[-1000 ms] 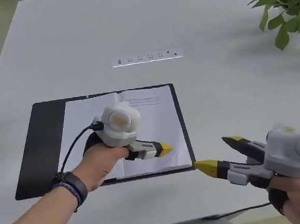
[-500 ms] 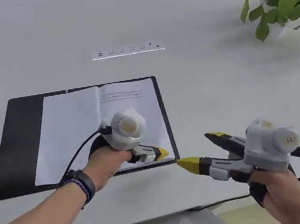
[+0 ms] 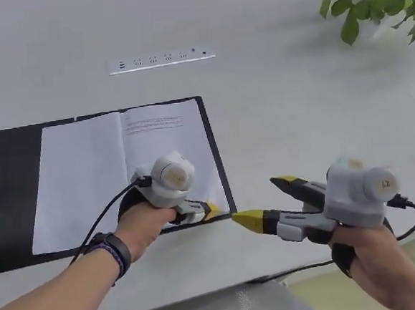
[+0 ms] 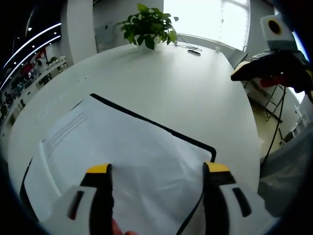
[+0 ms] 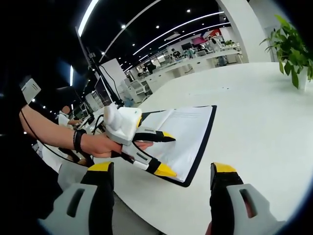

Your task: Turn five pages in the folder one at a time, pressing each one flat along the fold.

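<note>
left tool [image 4: 157, 169] wide open over folder [image 3: 8, 185] corner | right tool [image 3: 256, 200] wide open, empty

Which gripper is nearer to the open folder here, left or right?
Left. The left gripper is over the right-hand page of the folder, near its lower right corner, jaws open. The right gripper is off the folder, over the table beside its right edge, jaws open.

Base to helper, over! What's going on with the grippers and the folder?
Left hand-held gripper open over the folder, right page, near corner. Right hand-held gripper open above the table, off the folder. Folder lies open. Nothing in the way.
</note>
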`<act>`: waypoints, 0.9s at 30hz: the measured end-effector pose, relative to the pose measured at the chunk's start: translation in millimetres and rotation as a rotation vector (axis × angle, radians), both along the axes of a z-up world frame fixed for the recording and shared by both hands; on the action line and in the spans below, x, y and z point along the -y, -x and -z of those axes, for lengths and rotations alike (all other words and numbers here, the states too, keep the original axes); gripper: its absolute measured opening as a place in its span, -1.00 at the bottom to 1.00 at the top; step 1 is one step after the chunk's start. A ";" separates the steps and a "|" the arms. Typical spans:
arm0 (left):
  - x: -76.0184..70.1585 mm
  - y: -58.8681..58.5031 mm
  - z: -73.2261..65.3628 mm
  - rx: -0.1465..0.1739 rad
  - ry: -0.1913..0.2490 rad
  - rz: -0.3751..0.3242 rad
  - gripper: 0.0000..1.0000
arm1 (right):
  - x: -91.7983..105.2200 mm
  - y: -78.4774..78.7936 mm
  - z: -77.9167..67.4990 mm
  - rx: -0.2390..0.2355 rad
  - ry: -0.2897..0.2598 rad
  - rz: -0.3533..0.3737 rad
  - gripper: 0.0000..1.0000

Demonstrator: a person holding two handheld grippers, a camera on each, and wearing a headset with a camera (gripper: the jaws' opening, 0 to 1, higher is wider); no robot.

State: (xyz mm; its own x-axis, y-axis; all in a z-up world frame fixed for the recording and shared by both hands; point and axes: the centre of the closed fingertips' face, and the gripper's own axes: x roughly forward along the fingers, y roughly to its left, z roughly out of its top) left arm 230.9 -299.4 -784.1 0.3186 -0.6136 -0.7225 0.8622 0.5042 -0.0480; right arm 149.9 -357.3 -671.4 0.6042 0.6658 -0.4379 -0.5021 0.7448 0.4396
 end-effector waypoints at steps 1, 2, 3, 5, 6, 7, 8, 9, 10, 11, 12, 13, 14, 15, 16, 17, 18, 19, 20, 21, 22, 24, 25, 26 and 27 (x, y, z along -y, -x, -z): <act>-1.0 -0.9 -0.7 0.002 0.003 -0.002 0.49 | -0.5 -0.5 0.5 -0.001 -0.001 -0.001 0.60; -1.3 -1.1 -0.8 0.004 0.003 -0.001 0.46 | -1.3 -1.1 1.7 -0.003 -0.001 -0.004 0.60; -1.5 -1.5 -0.6 0.006 0.004 0.001 0.46 | -1.8 -1.5 2.8 -0.006 0.000 -0.007 0.60; -1.6 -1.7 -0.7 0.006 0.006 0.000 0.45 | -2.5 -2.4 4.9 -0.009 0.001 -0.011 0.59; -1.6 -1.7 -0.8 0.006 0.007 0.000 0.44 | -2.9 -2.9 5.0 -0.010 -0.002 -0.011 0.59; -1.8 -2.1 -0.9 0.005 0.010 -0.001 0.44 | -2.9 -3.5 5.4 -0.010 -0.002 -0.010 0.58; -2.1 -2.6 -1.1 0.004 0.012 -0.003 0.42 | -2.8 -4.4 6.3 -0.011 -0.003 -0.009 0.57; -2.9 -3.3 -1.4 0.004 0.015 -0.006 0.40 | -2.6 -5.9 7.7 -0.012 -0.005 -0.008 0.57; -3.7 -4.3 -1.6 0.004 0.018 -0.011 0.37 | -2.7 -6.7 8.3 -0.013 -0.006 -0.008 0.56; -4.5 -6.3 -1.9 0.005 0.024 -0.017 0.35 | -2.6 -8.4 9.4 -0.015 -0.008 -0.008 0.55; -4.8 -6.8 -1.7 0.006 0.024 -0.018 0.33 | -2.4 -9.8 10.2 -0.016 -0.010 -0.008 0.54; -4.7 -7.0 -1.8 0.006 0.025 -0.018 0.32 | -2.3 -12.3 11.1 -0.015 -0.013 -0.008 0.53; -4.6 -6.9 -1.7 0.007 0.026 -0.018 0.31 | -2.1 -14.0 11.9 -0.015 -0.015 -0.007 0.52; -4.6 -7.2 -1.5 0.010 0.024 -0.017 0.30 | -2.0 -16.0 12.7 -0.015 -0.019 -0.005 0.50; -4.6 -7.3 -1.4 0.012 0.024 -0.018 0.30 | -2.0 -19.0 13.8 -0.017 -0.025 -0.002 0.48; -4.6 -7.6 -1.2 0.012 0.025 -0.019 0.30 | -2.3 -21.3 14.5 -0.017 -0.028 -0.002 0.46; -4.6 -7.7 -1.2 0.012 0.026 -0.020 0.29 | -2.9 -24.5 15.7 -0.018 -0.033 -0.001 0.44; -4.7 -7.8 -1.3 0.012 0.028 -0.020 0.29 | -3.2 -27.2 16.6 -0.020 -0.036 0.001 0.42; -4.7 -7.9 -1.3 0.012 0.028 -0.020 0.29 | -4.0 -31.3 17.8 -0.021 -0.043 0.002 0.40; -4.9 -8.0 -1.4 0.013 0.029 -0.020 0.29 | -4.7 -34.5 18.7 -0.023 -0.049 0.002 0.37; -4.9 -8.1 -1.4 0.012 0.030 -0.020 0.29 | -5.5 -39.7 20.6 -0.025 -0.057 0.003 0.33; -4.7 -8.1 -1.5 0.011 0.034 -0.021 0.28 | -6.7 -46.7 22.9 -0.029 -0.071 0.005 0.27; -4.7 -8.1 -1.7 0.011 0.035 -0.022 0.28 | -7.3 -50.5 23.9 -0.031 -0.079 0.007 0.24; -4.7 -8.1 -1.8 0.010 0.038 -0.023 0.28 | -8.4 -55.4 24.2 -0.033 -0.091 0.013 0.21; -4.6 -7.9 -2.1 0.010 0.039 -0.023 0.28 | -9.2 -58.8 25.3 -0.038 -0.099 0.016 0.18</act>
State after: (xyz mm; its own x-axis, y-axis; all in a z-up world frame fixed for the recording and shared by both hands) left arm 238.8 -294.8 -782.0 0.3404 -0.6335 -0.6948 0.8509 0.5220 -0.0592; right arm 208.7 -348.2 -696.7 0.5993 0.6972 -0.3933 -0.4720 0.7046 0.5299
